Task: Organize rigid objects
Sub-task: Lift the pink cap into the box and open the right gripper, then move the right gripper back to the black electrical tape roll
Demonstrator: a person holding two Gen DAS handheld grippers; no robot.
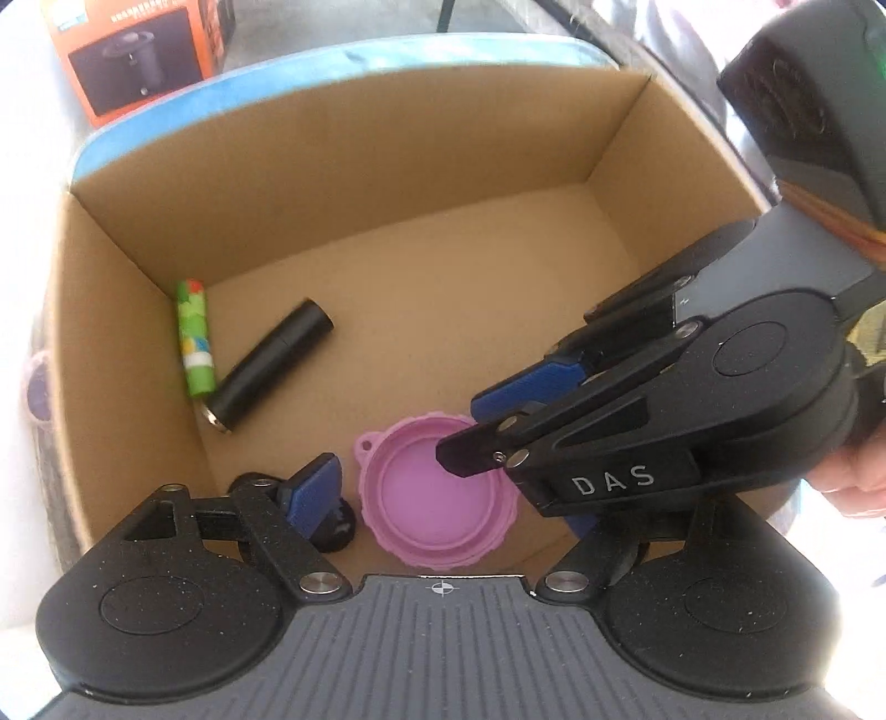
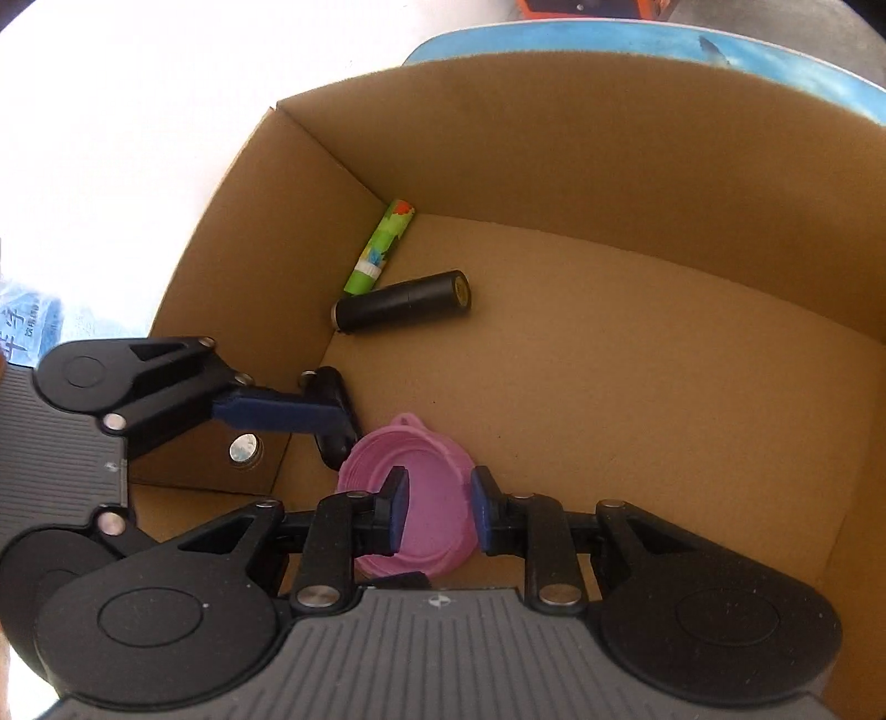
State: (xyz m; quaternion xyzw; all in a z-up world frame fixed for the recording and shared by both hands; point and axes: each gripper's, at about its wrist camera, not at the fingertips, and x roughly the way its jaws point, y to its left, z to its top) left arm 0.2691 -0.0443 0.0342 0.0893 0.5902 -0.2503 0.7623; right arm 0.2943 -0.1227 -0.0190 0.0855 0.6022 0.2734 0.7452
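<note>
A blue desk [image 1: 332, 58] carries an open brown cardboard box [image 1: 387, 166], and an orange carton [image 1: 138, 50] stands beyond it at 11 o'clock in the left wrist view. Both grippers reach steeply down into the box near its closest wall. The right gripper [image 2: 440, 512] comes in from 3 o'clock in the left wrist view, held by a hand [image 1: 858, 471] at that edge, and its blue-padded fingers [image 2: 398, 509] stand narrow, one inside the bowl of a pink lid [image 2: 437, 482] and one outside its rim; whether the pads press the rim cannot be told for certain. The left gripper [image 1: 443, 498] has its fingers spread wide, and the lid lies between them: one finger [image 1: 313, 493] stands just beside the lid's edge at 9 o'clock, apart from it, while the other is hidden under the right gripper. The lid rests open side up on the box floor, its small loop toward 10 o'clock. A black cylinder [image 1: 271, 371] and a green patterned tube [image 1: 194, 338] lie touching each other along the left wall, well apart from the lid. The floor from 12 to 3 o'clock is bare cardboard up to the far and right walls.
</note>
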